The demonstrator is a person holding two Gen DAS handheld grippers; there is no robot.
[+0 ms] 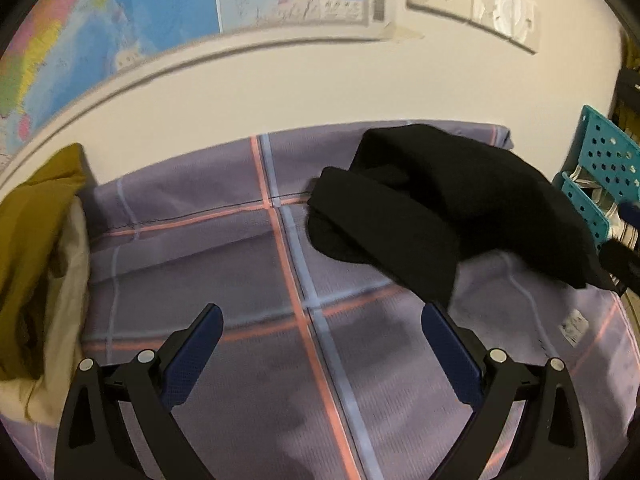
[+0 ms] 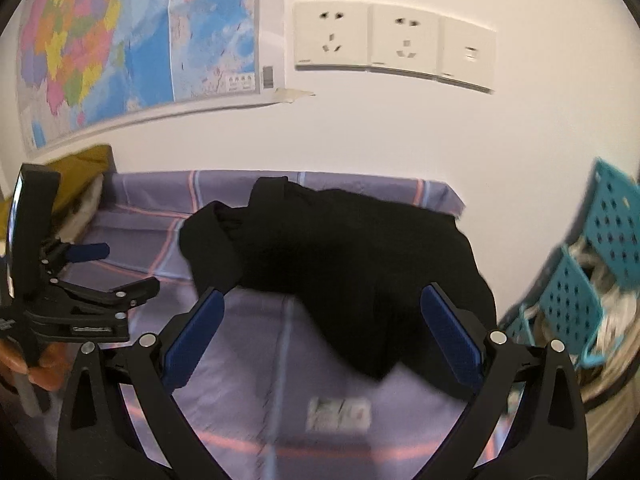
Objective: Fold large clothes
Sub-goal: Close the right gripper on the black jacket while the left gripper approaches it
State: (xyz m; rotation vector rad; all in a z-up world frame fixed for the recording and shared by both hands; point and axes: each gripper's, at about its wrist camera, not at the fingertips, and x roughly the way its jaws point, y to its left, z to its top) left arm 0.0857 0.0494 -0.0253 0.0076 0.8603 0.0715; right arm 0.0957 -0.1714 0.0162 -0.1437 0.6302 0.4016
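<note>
Both my grippers are up over the bed, and the black garment [image 2: 352,264] lies crumpled in a heap on the purple checked sheet [image 1: 248,272], toward the far right side, close to the wall. My right gripper [image 2: 322,312] has its jaws spread wide with nothing between them, hovering right at the near edge of the heap. My left gripper [image 1: 322,322] is also wide and empty, over bare sheet, with the garment off to its right.

My read is that this cloth is soft and limp, fairly thick, light enough to lift but floppy: it will sag and drag once raised, so I want two grips well apart. The rolled lobe [image 1: 360,216] at the left of the heap looks like a sleeve or a hem, a fair place for the left fingers; the right takes the near edge.

Trouble is, black on black hides the seams. I cannot tell collar from hem, or what kind of garment it is. Its right end is lost behind the right finger [image 2: 452,340]. A teal basket [image 2: 592,280] stands just beside the bed, and a mustard cloth pile [image 1: 36,240] sits at the left, cut off by the frame.
</note>
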